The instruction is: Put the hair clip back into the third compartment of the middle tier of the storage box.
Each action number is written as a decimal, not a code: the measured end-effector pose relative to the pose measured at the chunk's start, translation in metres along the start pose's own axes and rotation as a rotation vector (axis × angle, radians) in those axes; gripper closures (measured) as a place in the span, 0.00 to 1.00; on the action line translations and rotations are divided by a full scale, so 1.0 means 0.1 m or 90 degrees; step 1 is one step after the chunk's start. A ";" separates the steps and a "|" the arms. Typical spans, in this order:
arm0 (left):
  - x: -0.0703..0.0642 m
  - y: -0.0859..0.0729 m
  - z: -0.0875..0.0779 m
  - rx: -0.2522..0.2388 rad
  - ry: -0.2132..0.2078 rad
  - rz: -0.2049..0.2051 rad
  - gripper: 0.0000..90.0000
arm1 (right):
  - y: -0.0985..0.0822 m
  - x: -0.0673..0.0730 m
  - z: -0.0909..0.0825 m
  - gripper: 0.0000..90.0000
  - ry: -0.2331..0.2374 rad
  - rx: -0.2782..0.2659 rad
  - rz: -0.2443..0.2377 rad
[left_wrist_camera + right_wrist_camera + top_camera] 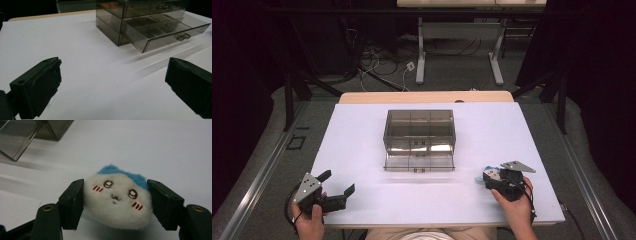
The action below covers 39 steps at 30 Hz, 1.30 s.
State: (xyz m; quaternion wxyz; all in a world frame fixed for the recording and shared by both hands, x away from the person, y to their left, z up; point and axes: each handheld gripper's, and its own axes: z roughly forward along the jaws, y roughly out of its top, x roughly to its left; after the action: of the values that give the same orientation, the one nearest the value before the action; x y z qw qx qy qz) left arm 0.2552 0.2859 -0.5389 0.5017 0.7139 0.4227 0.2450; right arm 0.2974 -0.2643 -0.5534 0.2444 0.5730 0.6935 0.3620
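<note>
Squeezing the soft toy point(117, 200) from both sides low on the white worktop point(362, 150), the right tool point(115, 203) seems ready to carry it to the open drawer point(419, 162), while the left tool point(337, 187) waits wide open nearby.

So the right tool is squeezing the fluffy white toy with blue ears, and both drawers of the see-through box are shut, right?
Not quite. The right tool does squeeze the fluffy white toy with blue ears, but the smoky see-through plastic drawer box has its bottom drawer pulled out; just the top drawer is shut. The left gripper view shows it.
</note>
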 end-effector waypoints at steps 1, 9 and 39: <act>0.00 0.00 0.00 0.000 0.000 0.000 0.00 | -0.01 0.01 0.00 0.36 0.003 -0.006 -0.003; 0.00 0.00 0.00 -0.003 0.000 0.002 0.00 | -0.04 0.04 -0.03 0.36 0.007 -0.039 -0.009; 0.01 -0.01 0.01 0.004 -0.003 0.000 0.00 | -0.05 0.14 -0.10 0.36 0.024 -0.078 -0.008</act>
State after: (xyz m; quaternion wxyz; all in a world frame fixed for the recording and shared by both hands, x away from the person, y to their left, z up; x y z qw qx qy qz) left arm 0.2565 0.2860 -0.5400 0.5006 0.7159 0.4224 0.2419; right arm 0.2839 -0.2533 -0.5497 0.2681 0.5457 0.6782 0.4128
